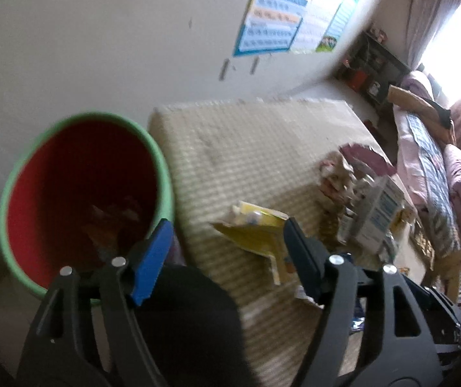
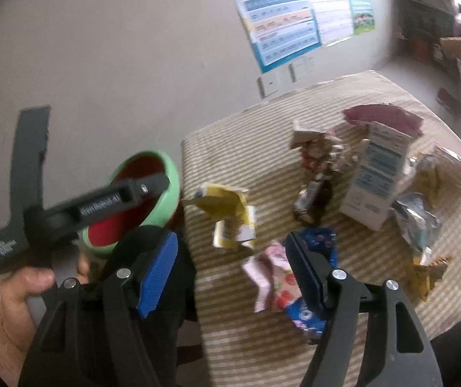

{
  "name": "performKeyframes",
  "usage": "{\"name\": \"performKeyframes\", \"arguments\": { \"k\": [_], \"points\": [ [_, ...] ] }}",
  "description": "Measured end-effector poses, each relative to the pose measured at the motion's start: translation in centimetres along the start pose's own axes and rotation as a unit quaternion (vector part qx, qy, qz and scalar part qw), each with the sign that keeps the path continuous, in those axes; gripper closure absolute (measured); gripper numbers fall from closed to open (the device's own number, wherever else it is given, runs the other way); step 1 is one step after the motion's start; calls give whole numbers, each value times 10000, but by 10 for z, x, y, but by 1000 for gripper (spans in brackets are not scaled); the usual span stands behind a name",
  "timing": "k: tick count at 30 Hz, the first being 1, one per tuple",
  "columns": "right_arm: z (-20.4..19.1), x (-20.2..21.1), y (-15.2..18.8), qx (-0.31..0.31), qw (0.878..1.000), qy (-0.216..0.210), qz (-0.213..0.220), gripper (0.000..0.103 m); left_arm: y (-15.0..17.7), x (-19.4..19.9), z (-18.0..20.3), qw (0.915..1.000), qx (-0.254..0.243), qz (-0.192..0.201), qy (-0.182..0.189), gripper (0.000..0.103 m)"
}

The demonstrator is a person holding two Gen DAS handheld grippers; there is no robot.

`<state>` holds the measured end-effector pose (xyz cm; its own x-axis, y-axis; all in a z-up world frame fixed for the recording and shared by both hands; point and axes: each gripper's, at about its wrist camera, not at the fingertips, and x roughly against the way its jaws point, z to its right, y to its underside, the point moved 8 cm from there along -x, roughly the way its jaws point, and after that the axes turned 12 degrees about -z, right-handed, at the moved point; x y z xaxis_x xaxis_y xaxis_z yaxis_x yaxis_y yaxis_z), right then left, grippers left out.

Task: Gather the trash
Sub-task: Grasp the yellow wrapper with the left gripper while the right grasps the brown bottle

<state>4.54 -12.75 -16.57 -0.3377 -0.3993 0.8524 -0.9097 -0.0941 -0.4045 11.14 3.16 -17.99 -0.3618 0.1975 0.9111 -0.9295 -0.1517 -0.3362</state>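
We note both claws, left [image 1: 227, 242] and right [image 2: 232, 258], gaping empty over crumpled foil wrappers [image 2: 419, 222], a torn yellow carton [image 2: 227, 213] and the round green-rimmed bin [image 1: 85, 200].

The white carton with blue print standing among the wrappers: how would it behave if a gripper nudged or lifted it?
The white carton stands tall and narrow, so a nudge would probably tip it. Its torn-open top suggests it is empty and light. Its thin card walls might cave under a squeeze.
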Motion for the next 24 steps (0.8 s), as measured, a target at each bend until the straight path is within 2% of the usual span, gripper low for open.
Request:
{"name": "performKeyframes", "arguments": {
  "k": [3,10,17,18,20,21,22,23,24],
  "points": [
    [17,8,-2,-231,9997,19,115,35,2,-19,16,9997,-17,-258,27,34],
    [55,15,5,-763,9969,-60,176,35,8,-56,42,9972,-313,-652,-205,30],
    [58,14,6,-817,9964,-158,186,35,9,-87,52,9934,-546,-869,-520,31],
    [58,13,6,-820,9963,-164,180,35,8,-88,51,9933,-555,-858,-536,34],
    [58,12,7,-834,9962,-168,167,35,9,-84,53,9945,-552,-785,-412,54],
    [59,11,7,-850,9961,-163,154,35,8,-83,53,9946,-573,-765,-409,58],
    [60,11,7,-869,9960,-157,139,35,8,-80,54,9945,-640,-720,-403,68],
    [61,10,8,-881,9959,-149,128,35,8,-76,57,9945,-724,-667,-359,84],
    [62,9,8,-890,9959,-144,118,35,8,-74,58,9942,-766,-649,-392,84]
  ]
}}
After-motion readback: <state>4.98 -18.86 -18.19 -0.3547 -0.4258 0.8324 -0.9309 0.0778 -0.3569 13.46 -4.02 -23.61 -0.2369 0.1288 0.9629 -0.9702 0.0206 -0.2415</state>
